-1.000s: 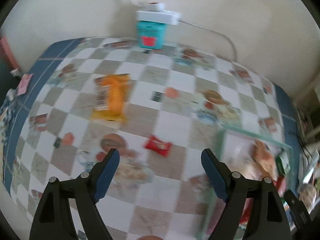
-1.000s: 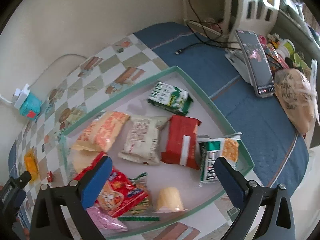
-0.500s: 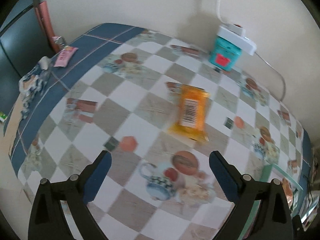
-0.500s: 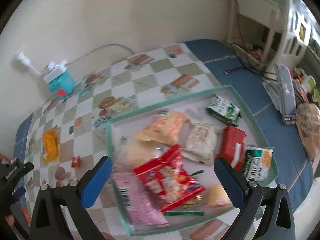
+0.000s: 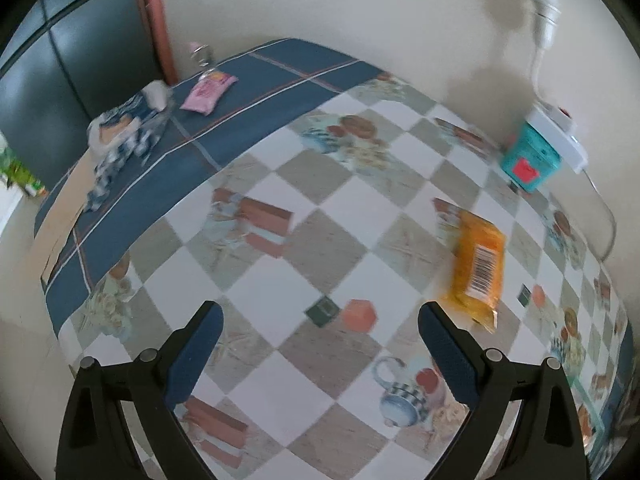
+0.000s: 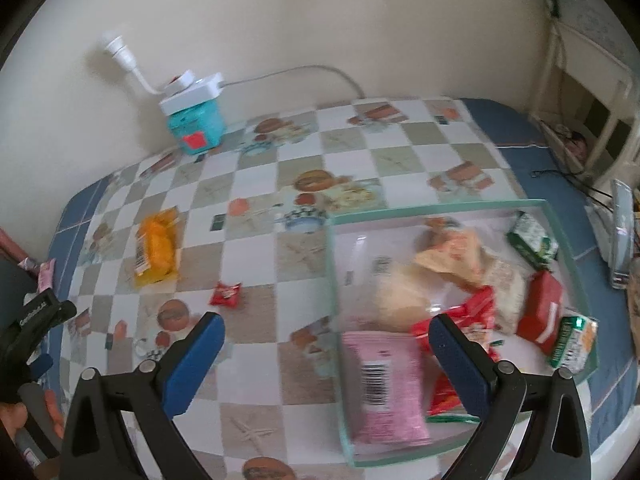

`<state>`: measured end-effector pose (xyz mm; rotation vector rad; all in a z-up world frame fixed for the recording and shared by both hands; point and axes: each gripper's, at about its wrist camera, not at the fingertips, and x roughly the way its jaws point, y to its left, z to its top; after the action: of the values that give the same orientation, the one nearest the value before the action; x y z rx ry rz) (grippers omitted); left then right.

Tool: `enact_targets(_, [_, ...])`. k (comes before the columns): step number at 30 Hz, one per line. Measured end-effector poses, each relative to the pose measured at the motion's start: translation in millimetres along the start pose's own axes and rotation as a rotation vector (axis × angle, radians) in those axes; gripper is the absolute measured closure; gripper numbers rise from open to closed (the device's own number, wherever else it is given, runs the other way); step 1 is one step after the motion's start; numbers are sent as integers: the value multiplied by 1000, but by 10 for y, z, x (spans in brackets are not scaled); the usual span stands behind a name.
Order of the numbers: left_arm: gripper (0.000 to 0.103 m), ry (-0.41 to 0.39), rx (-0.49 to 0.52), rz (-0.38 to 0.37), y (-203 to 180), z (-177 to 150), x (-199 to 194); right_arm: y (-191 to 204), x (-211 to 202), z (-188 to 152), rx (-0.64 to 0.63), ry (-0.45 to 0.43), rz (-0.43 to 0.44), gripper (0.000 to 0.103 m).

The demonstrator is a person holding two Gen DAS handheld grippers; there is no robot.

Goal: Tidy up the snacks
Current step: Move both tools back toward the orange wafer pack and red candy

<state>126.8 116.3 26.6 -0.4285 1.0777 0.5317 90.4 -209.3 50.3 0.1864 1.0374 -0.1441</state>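
An orange snack packet (image 5: pixel 478 264) lies on the checked tablecloth, up and to the right of my left gripper (image 5: pixel 320 316), which is open and holds nothing. The same orange packet (image 6: pixel 156 248) shows in the right wrist view, with a small red candy packet (image 6: pixel 226 294) below and to its right. My right gripper (image 6: pixel 326 324) is open and empty above the cloth, at the left rim of the green-edged tray (image 6: pixel 332 264). The tray holds several snack packets, with a pink packet (image 6: pixel 384 384) nearest.
A teal box (image 5: pixel 530 162) with a white power strip on top stands at the wall. A pink packet (image 5: pixel 208 90) and a blue-and-white packet (image 5: pixel 124 136) lie on the far blue border. A phone (image 6: pixel 622 236) rests right of the tray. A person's hand (image 6: pixel 12 420) is at the left edge.
Both views swung left across the table. The tray left the left wrist view and slid right in the right one. My left jaws opened wider. The orange and red packets entered the right view.
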Motion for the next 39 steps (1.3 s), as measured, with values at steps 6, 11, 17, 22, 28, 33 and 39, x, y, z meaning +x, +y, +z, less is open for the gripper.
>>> enact_targets(6, [5, 23, -63, -13, 189, 41, 80, 237, 96, -44, -47, 17, 26, 0])
enact_targets(11, [5, 38, -92, -43, 259, 74, 141, 310, 187, -51, -49, 28, 51, 0])
enact_targets(17, [5, 69, -77, -79, 238, 102, 243, 384, 338, -26, -57, 51, 63, 0])
enact_targets(22, [5, 75, -18, -102, 90, 169, 282, 504, 447, 30, -84, 43, 63, 0])
enact_targets(28, [5, 84, 62, -106, -165, 208, 363, 613, 697, 73, -100, 67, 60, 0])
enact_targets(33, [5, 98, 141, -100, -432, 168, 501, 662, 929, 82, -110, 93, 39, 0])
enact_targets(39, [5, 104, 185, -110, -602, 140, 592, 756, 1138, 88, -132, 112, 29, 2])
